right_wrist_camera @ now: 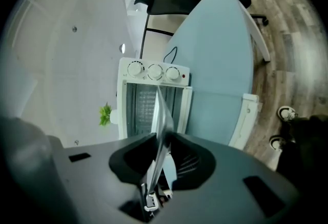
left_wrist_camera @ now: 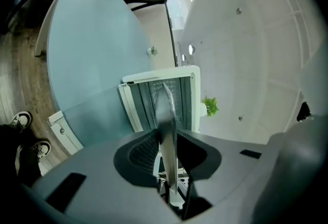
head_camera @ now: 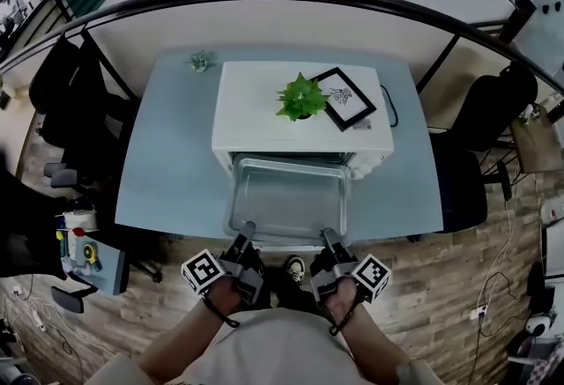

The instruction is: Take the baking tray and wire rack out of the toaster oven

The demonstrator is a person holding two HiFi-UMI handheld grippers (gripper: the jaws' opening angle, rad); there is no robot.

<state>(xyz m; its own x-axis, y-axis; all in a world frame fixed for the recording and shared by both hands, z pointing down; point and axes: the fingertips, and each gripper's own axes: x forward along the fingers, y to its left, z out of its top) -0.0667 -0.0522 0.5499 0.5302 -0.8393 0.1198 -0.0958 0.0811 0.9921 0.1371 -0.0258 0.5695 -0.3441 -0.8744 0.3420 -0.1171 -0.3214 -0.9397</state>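
A white toaster oven [head_camera: 264,101] stands on a pale blue table [head_camera: 167,163] with its door [left_wrist_camera: 62,129] folded down. The metal baking tray [head_camera: 286,194] sticks out of the oven mouth toward me, held level. My left gripper [head_camera: 246,233] is shut on the tray's near rim at its left, my right gripper [head_camera: 329,239] on the same rim at its right. In the left gripper view the tray [left_wrist_camera: 167,107] runs edge-on between the left gripper's [left_wrist_camera: 167,138] pads; the right gripper [right_wrist_camera: 164,141] clamps it [right_wrist_camera: 162,113] likewise. Wire rack bars [right_wrist_camera: 141,100] show inside the cavity.
A potted plant [head_camera: 301,98] and a framed picture [head_camera: 345,98] sit on the oven's top. A small plant [head_camera: 200,62] stands on the table's far left. Office chairs flank the table at left [head_camera: 62,84] and right [head_camera: 493,114]. My shoe [head_camera: 295,269] is below the table edge.
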